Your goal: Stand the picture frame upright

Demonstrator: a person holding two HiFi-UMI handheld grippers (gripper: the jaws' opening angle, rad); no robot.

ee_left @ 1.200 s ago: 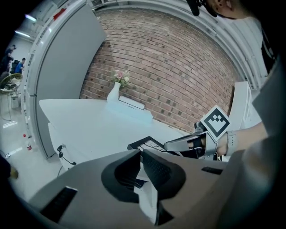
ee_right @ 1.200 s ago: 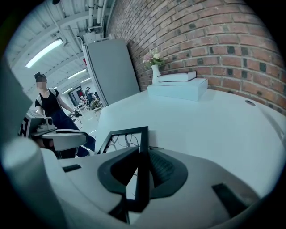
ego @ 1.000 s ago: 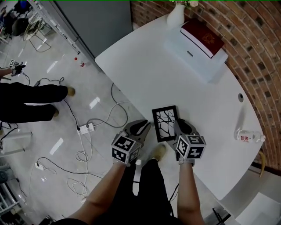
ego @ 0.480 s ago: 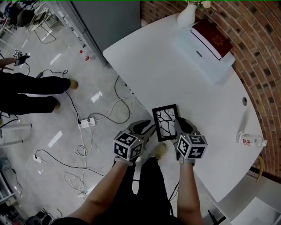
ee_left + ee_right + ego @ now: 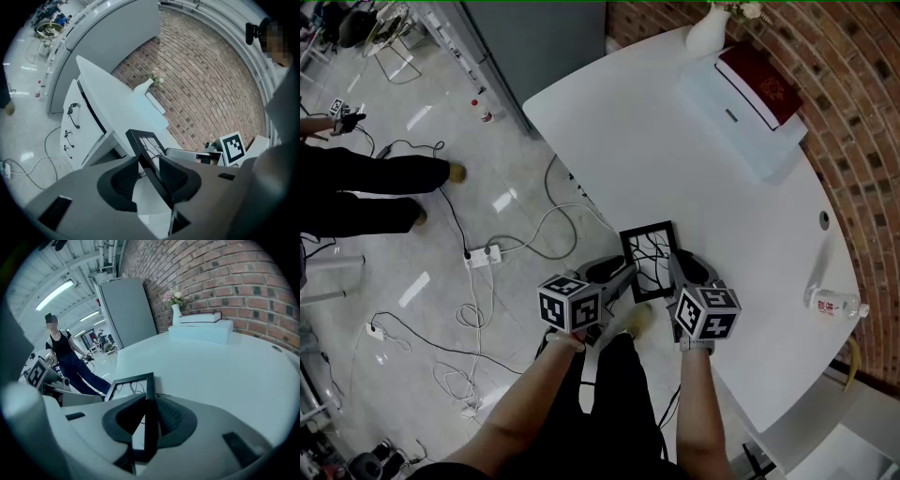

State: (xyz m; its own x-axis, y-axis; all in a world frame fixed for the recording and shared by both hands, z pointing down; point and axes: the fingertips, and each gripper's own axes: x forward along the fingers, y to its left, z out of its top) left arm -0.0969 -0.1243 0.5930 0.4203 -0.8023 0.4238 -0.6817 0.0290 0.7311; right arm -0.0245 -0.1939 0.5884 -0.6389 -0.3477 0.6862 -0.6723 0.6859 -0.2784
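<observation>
The black picture frame (image 5: 649, 261) is at the near rim of the curved white table (image 5: 712, 178). The right gripper (image 5: 678, 272) pinches its right edge, while the jaws of the left gripper (image 5: 617, 274) have just been opening and stand apart around its left edge. At the table's far end a red book (image 5: 759, 82) lies on a pale box (image 5: 741, 122) by the brick wall (image 5: 862, 112), and cables (image 5: 534, 234) trail over the glossy floor (image 5: 422, 253).

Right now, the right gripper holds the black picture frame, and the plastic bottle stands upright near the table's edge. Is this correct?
Not quite: the bottle does not stand upright. It lies on its side near the edge of the table, as the head view shows. The right gripper does hold the black picture frame.
</observation>
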